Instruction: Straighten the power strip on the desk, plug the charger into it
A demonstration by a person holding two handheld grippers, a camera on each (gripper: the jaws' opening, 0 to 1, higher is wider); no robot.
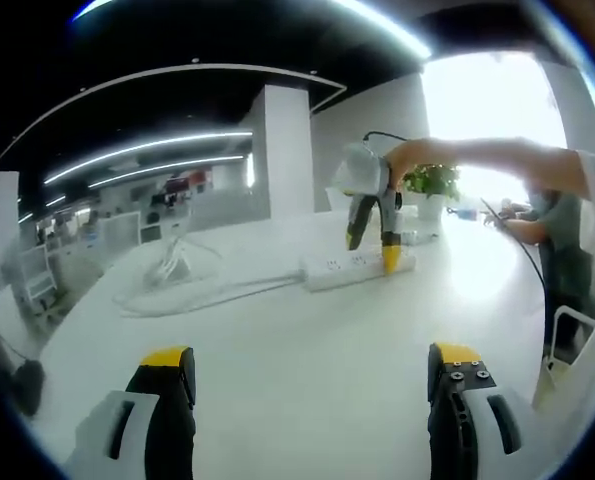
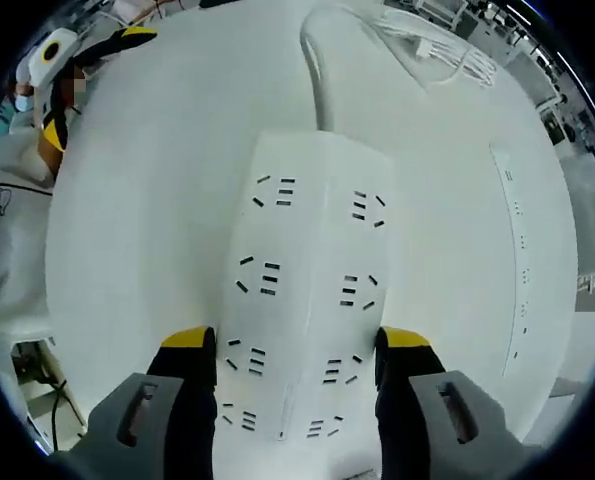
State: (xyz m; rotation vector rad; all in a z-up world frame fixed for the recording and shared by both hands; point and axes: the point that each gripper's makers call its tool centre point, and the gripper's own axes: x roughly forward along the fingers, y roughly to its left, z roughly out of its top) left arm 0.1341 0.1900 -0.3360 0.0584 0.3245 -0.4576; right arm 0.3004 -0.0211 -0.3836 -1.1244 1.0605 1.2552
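While the right claw (image 2: 296, 345) straddles the near end of the power strip (image 2: 307, 300), its jaws sit on both long sides of the white body, touching or just shy of it; can't tell if it's actually clenched on it. My read: step 1, straightening, is in progress, and step 2, plugging in, hasn't started, since every socket visible on the strip is empty. Strip lies flat on the white desk (image 2: 157, 180), its cord (image 2: 317, 70) running off the far end toward a loose bundle of white cable. Left claw (image 1: 312, 375) hangs released over bare desk, well short of the strip, holding nothing. Left gripper view gives the side-on picture: right claw (image 1: 374, 250) coming down on the strip (image 1: 352, 268) from above, a person's hand gripping it, a small potted plant (image 1: 429, 185) just beyond the strip. Right gripper view gives the top-down socket layout, 2 rows. Charger: can't identify one for certain; that cable bundle beyond the strip is the only candidate.
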